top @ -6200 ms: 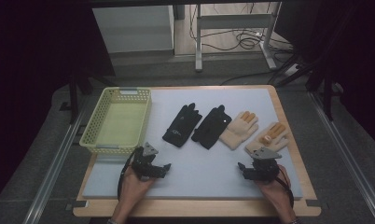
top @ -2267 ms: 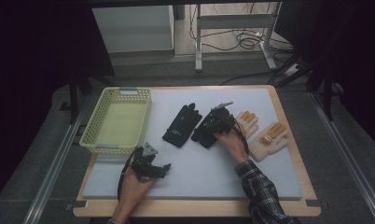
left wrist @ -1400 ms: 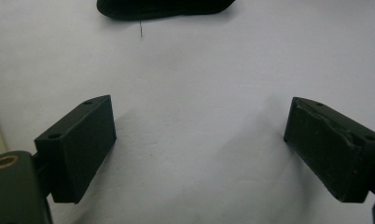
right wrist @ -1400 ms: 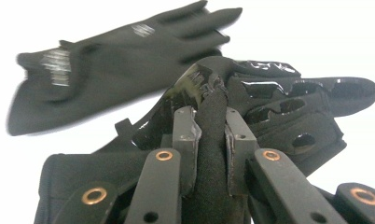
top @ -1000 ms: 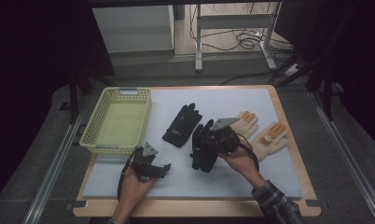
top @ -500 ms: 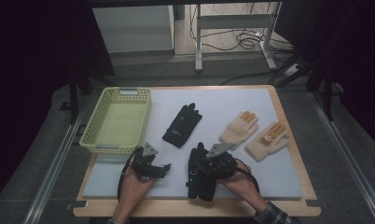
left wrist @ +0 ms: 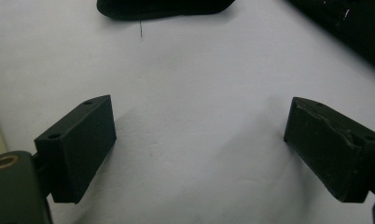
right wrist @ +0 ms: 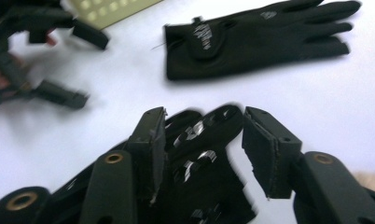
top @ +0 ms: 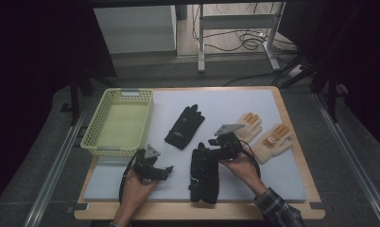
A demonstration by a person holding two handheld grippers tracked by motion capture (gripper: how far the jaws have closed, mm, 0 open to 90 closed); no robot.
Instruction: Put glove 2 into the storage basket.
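- Tabletop (top: 273,175), covered by a pale mat, is seen carrying a yellow basket (top: 118,122) at its left, one black glove (top: 184,126) lying flat near the middle, and two tan gloves (top: 266,138) at the right.
- Sorting of gloves is judged to be the work in hand: a second black glove (top: 203,172) is held at the near edge, in front of the person.
- Right tongs (right wrist: 202,130) are seen closed partway on the finger end of that glove, the fabric being pinched between the jaws; the rest of it lies on the mat.
- Left tongs (left wrist: 199,149) are held wide open over bare mat, with nothing between the jaws, just beside the held glove.
- Next, the glove is judged to need carrying toward the basket or passing to the left tongs; which is meant cannot be told.
- Blur in the right gripper view makes the firmness of the grip hard to judge.
- Wrist end of the flat glove is cut off in the left gripper view.
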